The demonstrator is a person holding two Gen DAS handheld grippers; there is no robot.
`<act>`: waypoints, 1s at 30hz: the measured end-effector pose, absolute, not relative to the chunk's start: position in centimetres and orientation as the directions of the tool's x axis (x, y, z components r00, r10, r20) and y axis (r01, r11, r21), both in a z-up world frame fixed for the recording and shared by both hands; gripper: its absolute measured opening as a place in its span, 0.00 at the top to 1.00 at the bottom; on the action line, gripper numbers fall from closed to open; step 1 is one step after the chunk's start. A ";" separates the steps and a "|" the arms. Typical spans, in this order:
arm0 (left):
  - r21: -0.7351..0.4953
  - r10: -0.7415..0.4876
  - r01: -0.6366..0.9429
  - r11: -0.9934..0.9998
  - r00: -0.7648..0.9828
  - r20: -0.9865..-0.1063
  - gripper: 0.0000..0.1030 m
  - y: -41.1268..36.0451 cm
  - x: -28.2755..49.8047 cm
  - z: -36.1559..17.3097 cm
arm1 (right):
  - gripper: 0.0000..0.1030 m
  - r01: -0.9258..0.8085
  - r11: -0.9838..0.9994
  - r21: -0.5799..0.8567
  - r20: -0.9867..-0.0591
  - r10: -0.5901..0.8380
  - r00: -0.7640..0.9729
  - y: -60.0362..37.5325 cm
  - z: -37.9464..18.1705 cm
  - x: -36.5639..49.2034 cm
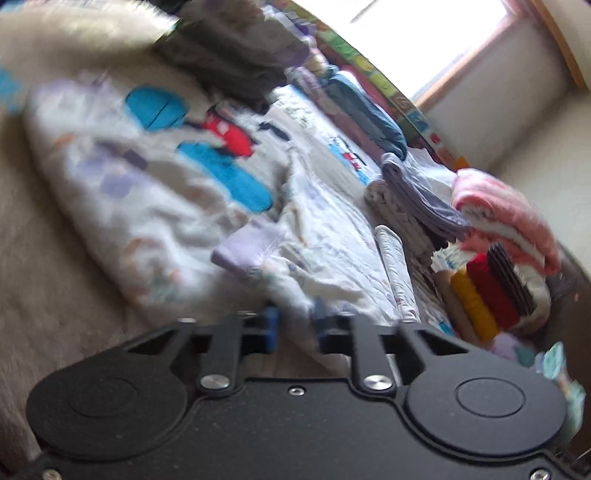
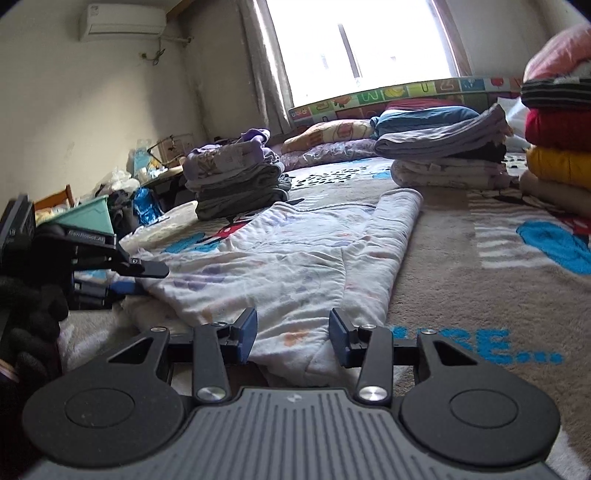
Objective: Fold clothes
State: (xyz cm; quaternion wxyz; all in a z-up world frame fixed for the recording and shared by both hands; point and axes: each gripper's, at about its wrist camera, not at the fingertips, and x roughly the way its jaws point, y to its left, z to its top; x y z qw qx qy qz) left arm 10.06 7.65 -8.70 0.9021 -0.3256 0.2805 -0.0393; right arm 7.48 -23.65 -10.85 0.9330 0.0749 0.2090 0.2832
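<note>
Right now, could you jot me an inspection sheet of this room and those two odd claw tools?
Surface: beige carpet with blue print.
Job's things: white printed garment spread flat, partly folded.
Clutter: grey-purple stack, red-yellow stack, green bin.
Grippers: right gripper open, straddling the garment's near edge; left gripper at the garment's edge, grip unclear.
Cables: nothing seen.
Surroundings: window, air conditioner.
</note>
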 end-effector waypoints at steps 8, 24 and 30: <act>-0.556 -0.290 0.030 0.831 0.876 -0.385 0.96 4.6 12.2 -3.8 | 0.57 -0.523 0.831 0.190 -0.354 0.554 0.753 -23.7 -10.8 6.6; -0.557 -0.372 0.117 0.822 0.852 -0.369 0.96 -3.7 22.0 -0.9 | 0.61 -0.558 0.803 0.209 -0.370 0.593 0.715 -25.1 -11.6 6.2; -0.517 -0.363 0.107 0.850 0.829 -0.425 0.96 -6.1 25.7 -2.3 | 0.65 -0.539 0.791 0.290 -0.363 0.612 0.703 -26.1 -11.9 6.9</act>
